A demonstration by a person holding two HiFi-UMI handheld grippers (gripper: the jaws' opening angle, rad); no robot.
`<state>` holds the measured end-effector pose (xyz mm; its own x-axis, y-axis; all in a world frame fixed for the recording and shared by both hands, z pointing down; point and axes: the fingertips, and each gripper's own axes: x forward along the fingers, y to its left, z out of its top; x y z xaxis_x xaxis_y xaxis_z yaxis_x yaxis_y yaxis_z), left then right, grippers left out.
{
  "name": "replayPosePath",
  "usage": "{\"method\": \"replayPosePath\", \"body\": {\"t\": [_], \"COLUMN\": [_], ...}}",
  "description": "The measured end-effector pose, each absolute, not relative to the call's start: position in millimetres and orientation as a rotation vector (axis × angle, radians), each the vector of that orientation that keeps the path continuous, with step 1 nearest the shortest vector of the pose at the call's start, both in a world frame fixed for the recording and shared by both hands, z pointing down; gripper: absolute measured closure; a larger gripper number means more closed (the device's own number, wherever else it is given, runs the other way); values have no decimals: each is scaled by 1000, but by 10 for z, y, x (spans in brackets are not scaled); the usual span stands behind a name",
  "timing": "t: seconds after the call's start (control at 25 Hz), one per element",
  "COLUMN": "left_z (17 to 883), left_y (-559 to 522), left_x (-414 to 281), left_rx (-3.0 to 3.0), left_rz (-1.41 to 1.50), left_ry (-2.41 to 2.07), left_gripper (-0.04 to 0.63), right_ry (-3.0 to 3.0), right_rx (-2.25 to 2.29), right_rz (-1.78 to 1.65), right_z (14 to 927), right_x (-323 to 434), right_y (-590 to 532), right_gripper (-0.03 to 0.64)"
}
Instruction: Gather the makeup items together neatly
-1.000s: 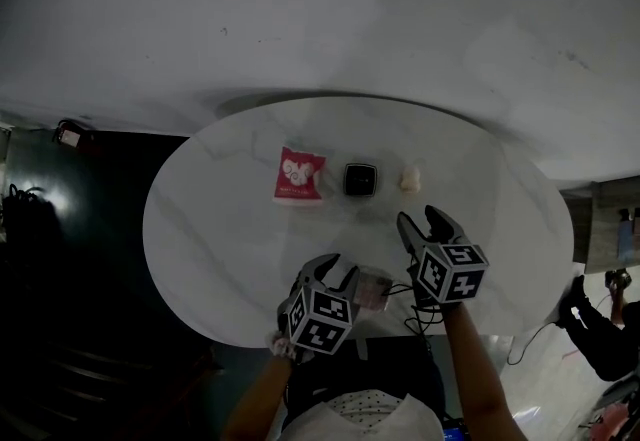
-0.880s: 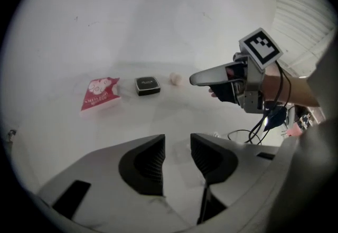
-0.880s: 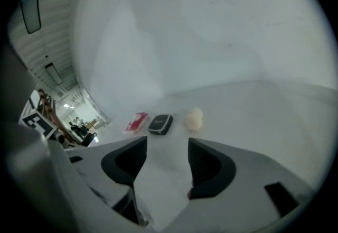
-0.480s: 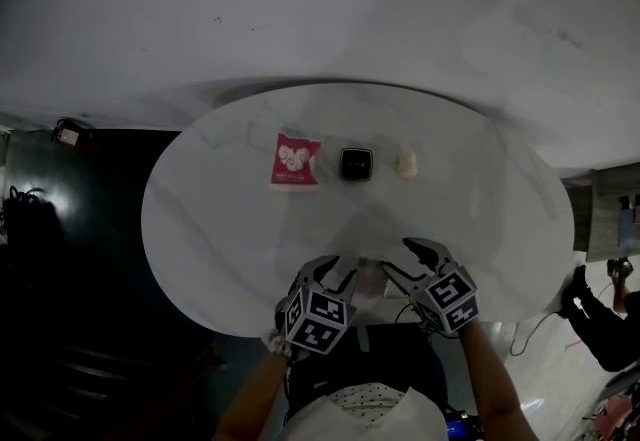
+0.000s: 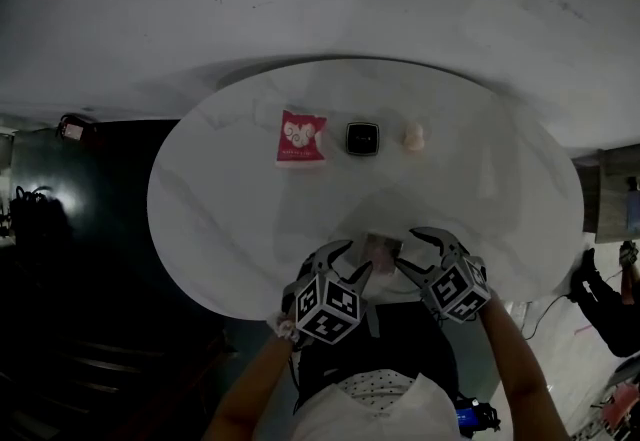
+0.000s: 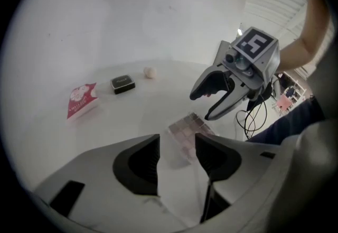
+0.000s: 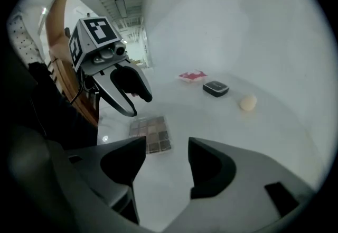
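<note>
Marble table [image 5: 220, 229], palette [image 5: 381, 248] at near edge, packet [image 5: 300, 137], compact [image 5: 361, 138], sponge [image 5: 413, 136] beyond

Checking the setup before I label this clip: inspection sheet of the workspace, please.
Surface: oval white marble table.
Job's things: red packet, black compact and beige puff in a row on the far side, apart from each other; eyeshadow palette alone by the near edge.
Clutter: nothing seen.
Grippers: left hand-held gripper open, its jaws have just been opening, palette lying at their tips, not clamped; right hand-held gripper open, nothing between its jaws.
Cables: black cable hanging from the right hand-held gripper.
Surroundings: pale wall behind the table; bystander's legs at the right edge.
</note>
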<state>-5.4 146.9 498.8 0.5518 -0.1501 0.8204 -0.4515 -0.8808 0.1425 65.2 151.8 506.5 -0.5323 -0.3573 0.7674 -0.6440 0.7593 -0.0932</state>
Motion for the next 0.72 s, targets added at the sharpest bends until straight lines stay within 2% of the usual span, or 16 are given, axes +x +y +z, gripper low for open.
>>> {"method": "replayPosePath", "body": {"t": [0.16,0.4,0.52,0.72], "left_z": [5039,5164,5209,5264], "left_y": [1595,1714,1733,1749], "left_x": [-35,-8,4,7], "left_rx": [2524,2530,2529,2546], "left_rz": [1325,1378,1383,1414], "left_ry": [-385,-320,-310,-294], "left_gripper": [302,279,272,270], "right_ry": [-2139,-2143,-2127,-2108], "right_rx": [661,546,505,474], "right_rz": [420,336,329,291], "right_z": [5122,5126,5155,5216], "right_x": [658,589,549,477], "right_y": [1613,1727,1779,1821], "right_gripper": [344,323,231,215]}}
